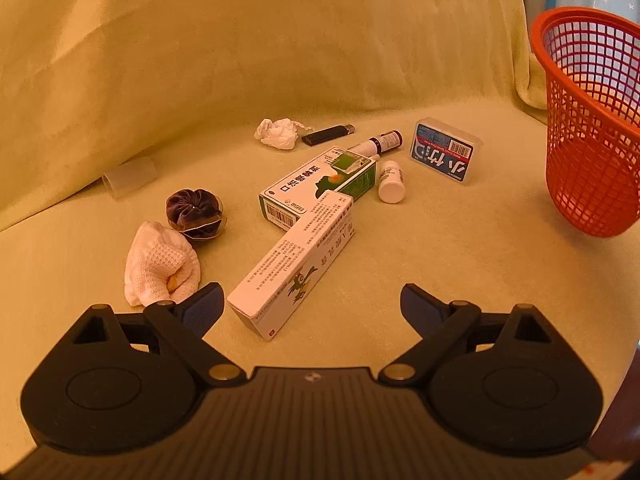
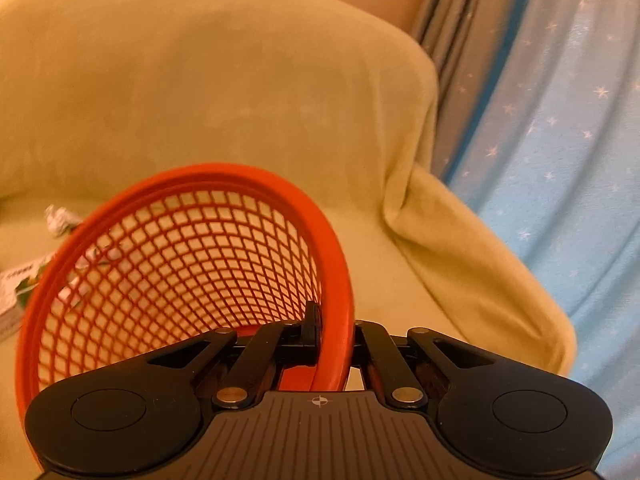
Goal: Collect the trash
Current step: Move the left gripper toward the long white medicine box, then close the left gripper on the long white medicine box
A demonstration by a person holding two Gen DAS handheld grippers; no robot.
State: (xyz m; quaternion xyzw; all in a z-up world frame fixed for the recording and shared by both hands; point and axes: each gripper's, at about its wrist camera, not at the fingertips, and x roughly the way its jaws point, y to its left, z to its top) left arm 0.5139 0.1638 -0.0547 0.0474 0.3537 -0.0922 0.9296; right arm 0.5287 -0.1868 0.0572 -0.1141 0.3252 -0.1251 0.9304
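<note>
My right gripper (image 2: 332,336) has its jaws clamped on the rim of the orange mesh basket (image 2: 280,200), which hangs tilted over the right end of the sofa seat (image 1: 460,260). My left gripper (image 1: 312,308) hovers with jaws wide apart, empty, just before a white carton (image 1: 296,268). A crumpled tissue (image 1: 278,133) lies near the backrest.

Orange mesh basket (image 1: 588,128) tilted; crumpled tissue (image 1: 277,133) on sofa.
</note>
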